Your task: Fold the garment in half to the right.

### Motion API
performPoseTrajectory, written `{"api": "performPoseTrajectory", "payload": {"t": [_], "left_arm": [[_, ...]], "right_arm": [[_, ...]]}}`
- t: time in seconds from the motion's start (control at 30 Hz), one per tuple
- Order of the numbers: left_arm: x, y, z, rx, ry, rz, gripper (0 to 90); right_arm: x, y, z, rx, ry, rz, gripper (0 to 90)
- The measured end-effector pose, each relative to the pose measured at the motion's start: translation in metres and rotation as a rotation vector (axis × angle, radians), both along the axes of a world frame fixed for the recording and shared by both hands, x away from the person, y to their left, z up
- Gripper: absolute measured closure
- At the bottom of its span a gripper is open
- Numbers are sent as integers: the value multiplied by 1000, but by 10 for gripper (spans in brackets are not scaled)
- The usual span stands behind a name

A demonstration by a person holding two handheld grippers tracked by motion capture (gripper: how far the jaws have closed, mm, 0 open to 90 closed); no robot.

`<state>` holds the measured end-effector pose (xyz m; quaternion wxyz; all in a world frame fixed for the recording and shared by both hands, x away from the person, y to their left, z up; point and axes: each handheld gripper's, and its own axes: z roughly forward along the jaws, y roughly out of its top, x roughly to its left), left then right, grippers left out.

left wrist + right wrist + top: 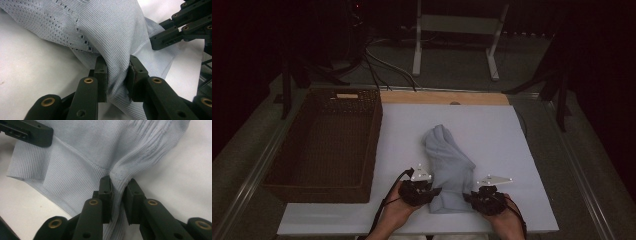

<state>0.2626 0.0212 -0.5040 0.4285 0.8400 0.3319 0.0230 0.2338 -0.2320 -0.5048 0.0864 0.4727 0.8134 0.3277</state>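
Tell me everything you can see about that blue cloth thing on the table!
The cloth is a pale blue knit garment, soft-looking and ribbed, with a patch of tiny holes knitted in and a ribbed band at one edge. It lies crumpled in a long bunched heap on the white table, right of the basket. The left gripper and right gripper each pinch a fold at its near end, jaws closed on the fabric.

- Lying bunched on the one white table top (522, 150): one pale blue knitted garment (447, 165).
- Standing at the left: one brown wicker basket (324, 145).
- Pinching the garment: two grippers, left gripper (432, 192) and right gripper (471, 197).
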Motion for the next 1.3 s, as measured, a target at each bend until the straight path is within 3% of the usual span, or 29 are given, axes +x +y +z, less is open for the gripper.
{"api": "performPoseTrajectory", "payload": {"t": [1.3], "left_arm": [[-6,-7,1,-3,9,-20,748]], "right_arm": [[-4,-8,3,-15,14,5,782]]}}
